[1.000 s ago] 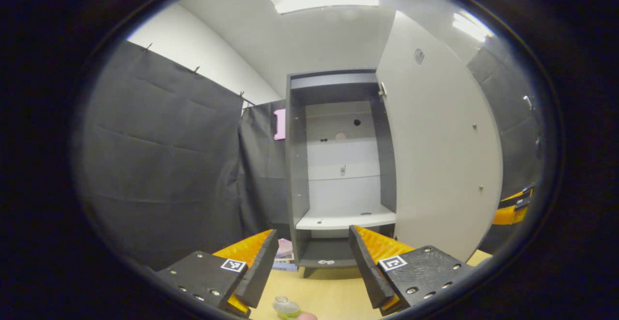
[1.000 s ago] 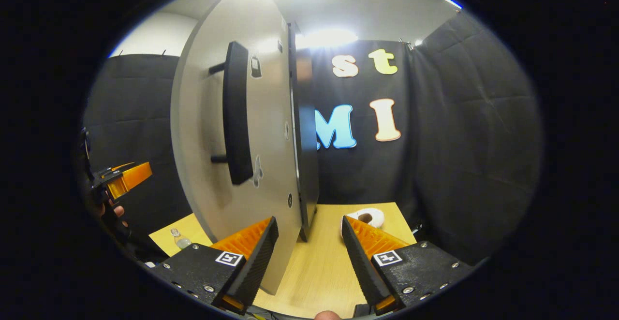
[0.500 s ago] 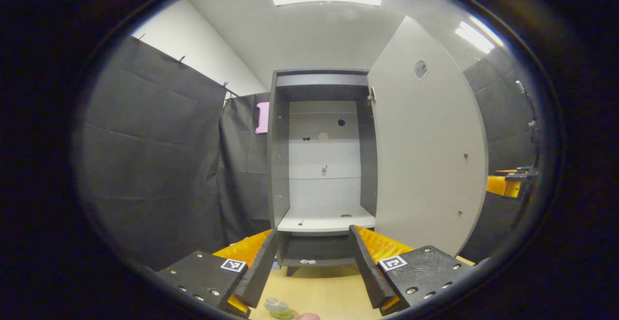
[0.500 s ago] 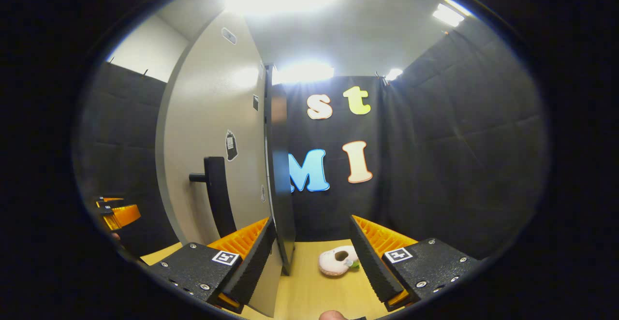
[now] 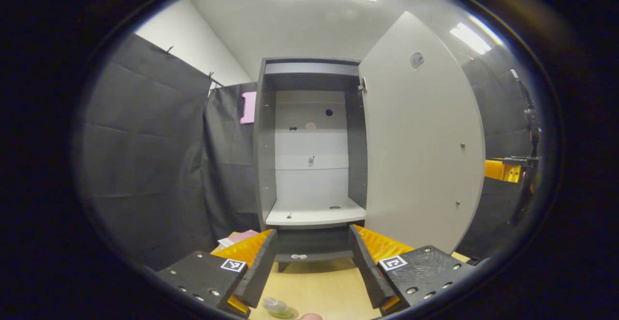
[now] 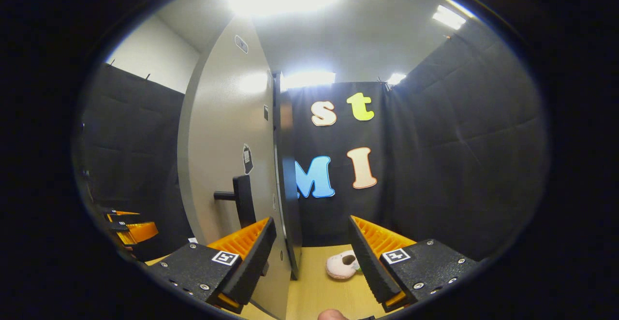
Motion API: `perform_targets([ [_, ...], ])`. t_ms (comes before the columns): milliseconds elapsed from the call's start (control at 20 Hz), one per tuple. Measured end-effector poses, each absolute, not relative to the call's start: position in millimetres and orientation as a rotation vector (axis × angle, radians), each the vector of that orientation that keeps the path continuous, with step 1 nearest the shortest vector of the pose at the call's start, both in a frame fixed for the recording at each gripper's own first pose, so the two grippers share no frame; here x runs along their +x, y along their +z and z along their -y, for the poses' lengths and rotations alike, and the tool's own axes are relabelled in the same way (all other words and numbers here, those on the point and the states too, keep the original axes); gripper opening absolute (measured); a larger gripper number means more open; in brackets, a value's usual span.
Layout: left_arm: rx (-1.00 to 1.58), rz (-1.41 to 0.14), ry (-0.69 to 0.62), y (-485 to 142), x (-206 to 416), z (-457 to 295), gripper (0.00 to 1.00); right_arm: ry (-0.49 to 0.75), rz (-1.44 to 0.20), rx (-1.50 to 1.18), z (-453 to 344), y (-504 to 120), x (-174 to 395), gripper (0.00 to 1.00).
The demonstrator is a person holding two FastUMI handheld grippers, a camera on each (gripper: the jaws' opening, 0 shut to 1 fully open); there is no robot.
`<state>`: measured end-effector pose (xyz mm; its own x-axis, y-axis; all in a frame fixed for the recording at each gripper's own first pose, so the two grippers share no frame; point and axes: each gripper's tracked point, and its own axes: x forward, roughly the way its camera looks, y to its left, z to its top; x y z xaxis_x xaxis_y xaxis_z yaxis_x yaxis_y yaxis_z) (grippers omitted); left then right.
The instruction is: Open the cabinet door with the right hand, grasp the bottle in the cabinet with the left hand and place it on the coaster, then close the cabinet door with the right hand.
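1. Closest to the cabinet door, the right gripper sat with its jaws spread wide and nothing in them, straddling the door's free edge; the handle was just to its left.
2. The left gripper was wide and empty too, low in front of the cabinet, with the bottle on the table under it, well out of the cabinet. Couldn't make out the coaster.
3. Farther in, the shelf looked bare.
4. My guess: we were at the closing step, so next the right gripper needs to push that door shut.
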<state>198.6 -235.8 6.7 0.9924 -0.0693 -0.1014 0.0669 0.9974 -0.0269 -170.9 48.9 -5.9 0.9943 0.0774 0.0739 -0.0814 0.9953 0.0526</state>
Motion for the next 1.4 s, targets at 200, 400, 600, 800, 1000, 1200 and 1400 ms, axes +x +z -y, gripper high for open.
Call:
perform_targets([
  [200, -0.038, -0.114, -0.093, 5, 198, 238, 0.88, 0.041, 0.084, 0.010, -49, -6, -174, 0.92],
  [400, -0.041, -0.112, -0.129, 5, 196, 241, 0.84, 0.002, 0.064, 0.041, -57, -9, -179, 0.92],
  [600, -0.066, -0.120, -0.150, 2, 196, 242, 0.88, 0.018, 0.049, 0.040, -83, -10, -181, 0.92],
  [800, -0.084, -0.129, -0.155, 1, 195, 240, 0.84, 0.042, 0.057, 0.028, -115, -9, -184, 0.92],
  [1000, -0.083, -0.138, -0.141, -2, 194, 228, 0.88, 0.053, 0.055, 0.062, -146, -11, -185, 0.92],
  [1200, -0.090, -0.146, -0.129, -6, 194, 218, 0.88, 0.036, 0.048, 0.072, -173, -18, -176, 0.92],
  [1400, -0.093, -0.153, -0.137, -6, 194, 211, 0.88, 0.000, 0.079, 0.088, -198, -16, -167, 0.92],
])
